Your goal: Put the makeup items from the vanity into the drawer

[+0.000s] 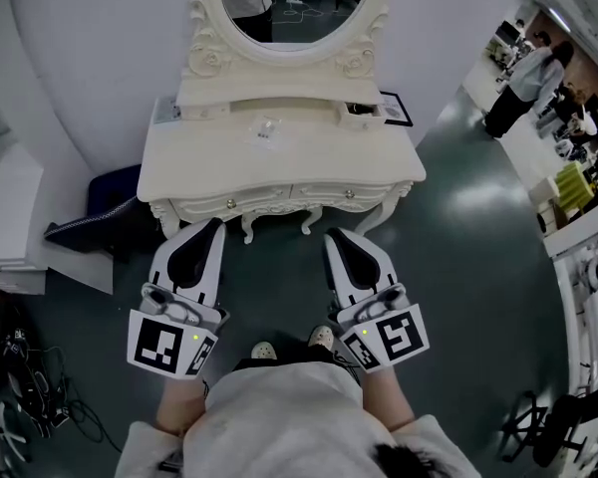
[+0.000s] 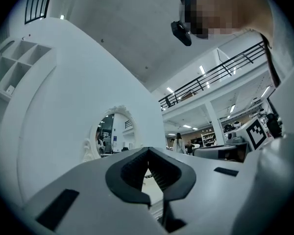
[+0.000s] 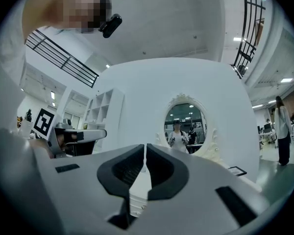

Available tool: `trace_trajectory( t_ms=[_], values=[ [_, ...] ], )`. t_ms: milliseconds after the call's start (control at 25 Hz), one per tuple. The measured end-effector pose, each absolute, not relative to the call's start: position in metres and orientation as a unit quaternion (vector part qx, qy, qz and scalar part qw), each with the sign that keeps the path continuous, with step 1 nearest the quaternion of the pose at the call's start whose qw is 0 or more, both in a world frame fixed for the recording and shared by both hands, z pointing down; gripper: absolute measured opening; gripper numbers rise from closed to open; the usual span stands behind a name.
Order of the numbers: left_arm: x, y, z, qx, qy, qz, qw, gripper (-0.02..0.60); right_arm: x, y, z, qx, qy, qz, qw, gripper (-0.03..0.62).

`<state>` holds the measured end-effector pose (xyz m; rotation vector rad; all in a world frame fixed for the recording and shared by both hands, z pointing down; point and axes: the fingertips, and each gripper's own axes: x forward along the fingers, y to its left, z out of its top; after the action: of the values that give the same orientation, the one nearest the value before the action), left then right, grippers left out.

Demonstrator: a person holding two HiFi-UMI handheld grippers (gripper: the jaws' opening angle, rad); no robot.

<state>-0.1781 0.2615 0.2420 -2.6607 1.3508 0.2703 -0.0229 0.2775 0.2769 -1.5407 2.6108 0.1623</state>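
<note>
A cream vanity (image 1: 279, 162) with an oval mirror (image 1: 297, 3) stands in front of me, and both its front drawers (image 1: 289, 199) are closed. A small clear item (image 1: 266, 130) lies on its top. A dark item (image 1: 359, 111) sits on the raised shelf, beside a black-framed card (image 1: 397, 108). My left gripper (image 1: 216, 225) and right gripper (image 1: 332, 236) hover side by side just short of the vanity's front edge. Both are shut with nothing between the jaws. The mirror (image 2: 112, 133) appears beyond the left gripper (image 2: 148, 152), and the mirror (image 3: 186, 126) also shows beyond the right gripper (image 3: 145, 146).
A dark blue bag (image 1: 115, 207) lies on the floor left of the vanity, beside a white cabinet (image 1: 10, 222). Cables (image 1: 30, 391) trail at lower left. A person (image 1: 523, 78) stands at the far right, near shelving (image 1: 578, 197).
</note>
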Motion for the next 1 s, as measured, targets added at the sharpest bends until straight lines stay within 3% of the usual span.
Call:
trace_trajectory(
  t_ms=[1000],
  values=[
    [-0.179, 0.157, 0.238, -0.872, 0.474, 0.102, 0.073, 0.015, -0.018, 0.16, 0.276, -0.477, 0.876, 0.043, 0.057, 0.029]
  ],
)
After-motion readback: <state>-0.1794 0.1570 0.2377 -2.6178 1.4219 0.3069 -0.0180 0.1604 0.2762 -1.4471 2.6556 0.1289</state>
